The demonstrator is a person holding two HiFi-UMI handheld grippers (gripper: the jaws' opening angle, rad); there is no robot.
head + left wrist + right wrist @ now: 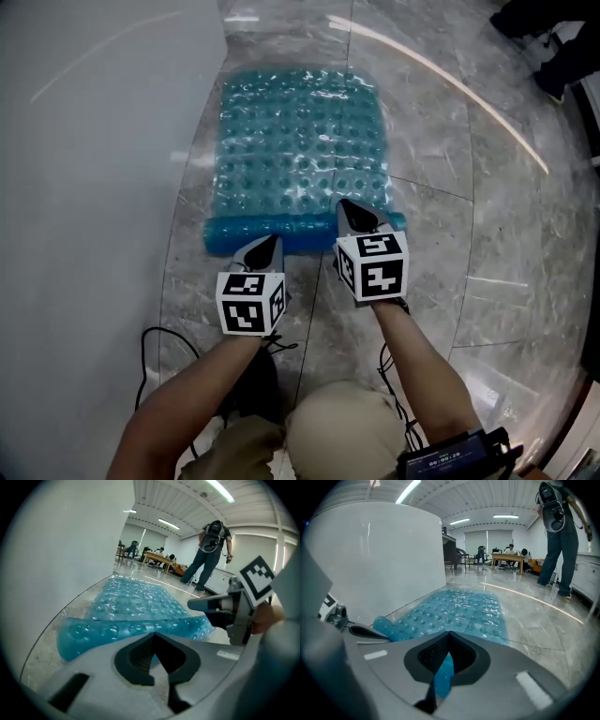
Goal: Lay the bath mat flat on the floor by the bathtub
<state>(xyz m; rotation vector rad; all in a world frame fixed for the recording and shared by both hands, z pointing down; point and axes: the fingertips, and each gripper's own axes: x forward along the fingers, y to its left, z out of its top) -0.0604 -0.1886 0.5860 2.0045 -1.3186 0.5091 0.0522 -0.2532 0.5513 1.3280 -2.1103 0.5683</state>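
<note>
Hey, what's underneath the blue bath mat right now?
The translucent blue bubbled bath mat lies on the grey polished tile floor. Its near edge is curled into a roll, so the floor beneath that part is hidden.

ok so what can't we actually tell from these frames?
- Left hand-held gripper: jaws shut at the rolled near edge of the bath mat. Its own body hides whether it pinches the mat, in the left gripper view and the head view.
- Right hand-held gripper: shut on the mat. How much is pinched is covered by its body, right gripper view.
- Bathtub interior: behind its white wall, all views.
- Far desks: too small, gripper views.
</note>
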